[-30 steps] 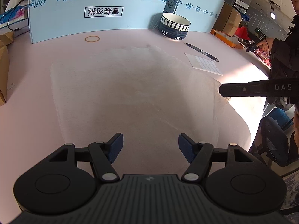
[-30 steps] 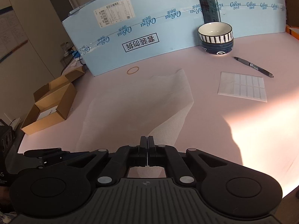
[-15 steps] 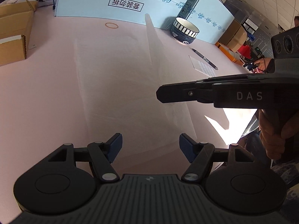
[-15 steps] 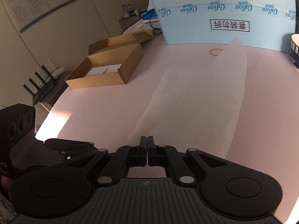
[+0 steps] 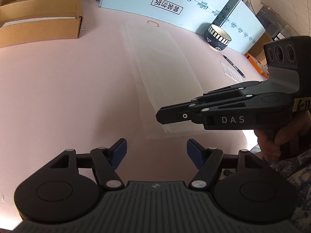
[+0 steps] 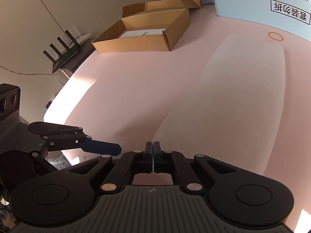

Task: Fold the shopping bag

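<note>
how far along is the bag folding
Done: the thin white shopping bag lies on the pink table as a long narrow strip, folded lengthwise. In hand: the right gripper is shut on its near edge; the left gripper is open, empty. Left: folding the strip along its length.

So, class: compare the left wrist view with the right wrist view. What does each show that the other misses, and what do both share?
Only the left wrist view shows the striped bowl, pen and white card. Only the right wrist view shows the router beyond the table's edge. Both show the shopping bag lying as a long strip, the rubber band, the cardboard box and both grippers.
</note>
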